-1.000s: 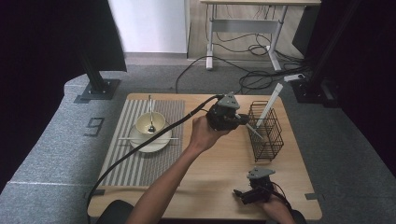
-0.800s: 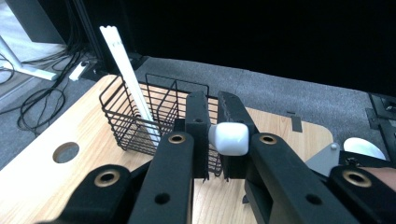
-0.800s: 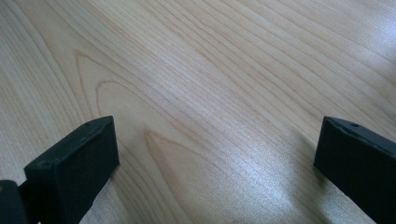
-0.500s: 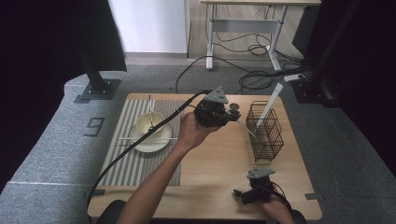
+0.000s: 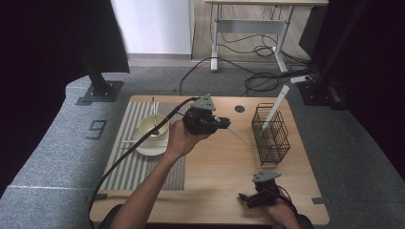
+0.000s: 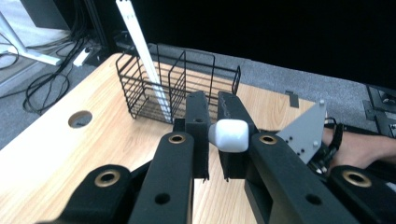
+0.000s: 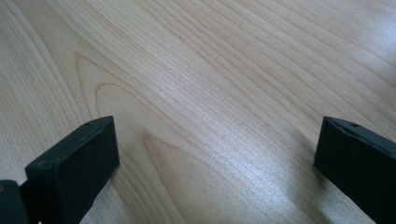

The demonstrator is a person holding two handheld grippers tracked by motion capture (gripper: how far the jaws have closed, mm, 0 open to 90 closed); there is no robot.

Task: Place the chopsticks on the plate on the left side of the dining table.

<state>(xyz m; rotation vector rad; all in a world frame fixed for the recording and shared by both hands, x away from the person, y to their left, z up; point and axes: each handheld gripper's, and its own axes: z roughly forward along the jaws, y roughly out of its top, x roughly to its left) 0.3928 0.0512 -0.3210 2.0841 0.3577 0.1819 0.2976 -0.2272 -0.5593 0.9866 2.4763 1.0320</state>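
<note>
High view has the left gripper (image 5: 216,120), jaws clenched on a white chopstick (image 5: 235,135), drawn back from the wire basket (image 5: 270,134) toward the bowl (image 5: 154,128), suggesting transfer, while the right gripper (image 5: 255,198) rests released on the bench (image 5: 215,176).

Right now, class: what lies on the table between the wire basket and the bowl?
In the high view, the left gripper, shut on a white chopstick, hangs between the wire basket and the bowl.
</note>
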